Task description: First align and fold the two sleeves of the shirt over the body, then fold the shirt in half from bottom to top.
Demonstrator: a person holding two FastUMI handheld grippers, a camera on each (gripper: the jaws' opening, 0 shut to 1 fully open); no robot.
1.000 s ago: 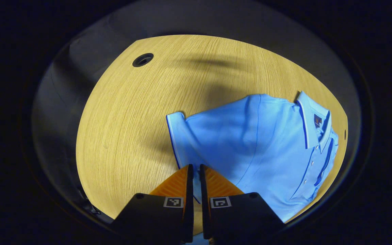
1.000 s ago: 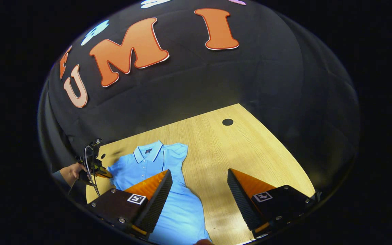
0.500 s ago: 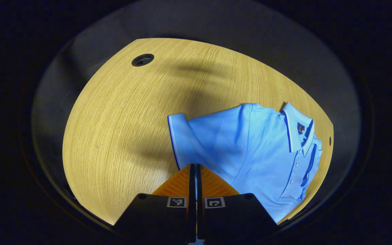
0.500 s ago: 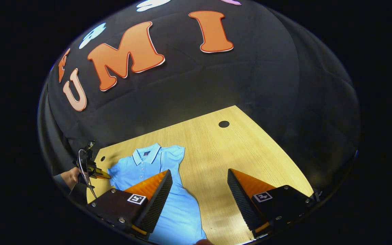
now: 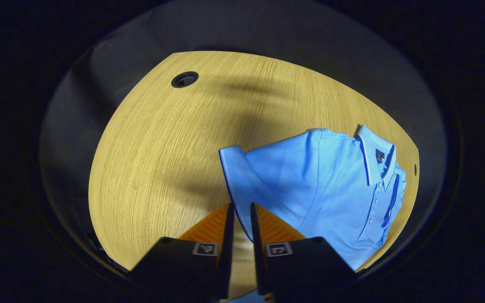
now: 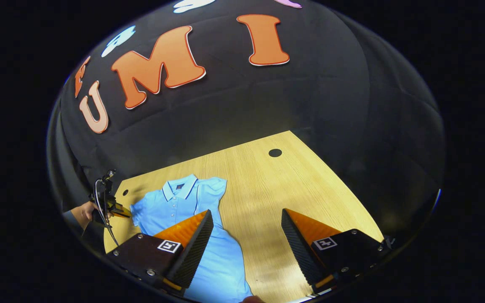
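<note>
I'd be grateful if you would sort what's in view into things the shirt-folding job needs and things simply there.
Belong to the job:
- blue polo shirt
- its sleeve
- left gripper
- right gripper

Just there:
- wooden table
- cable holes in the table

A pale wooden worktop (image 6: 263,189) is lying bare-grained, a round cable hole (image 6: 275,152) sitting near its far corner.

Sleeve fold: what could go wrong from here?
1. The left hand-held gripper has only the hem of the sleeve between its fingers, so a thin bite may slip.
2. The right hand-held gripper is open and gripping nothing. Nothing pins the shirt, so a pull may drag it.
</note>
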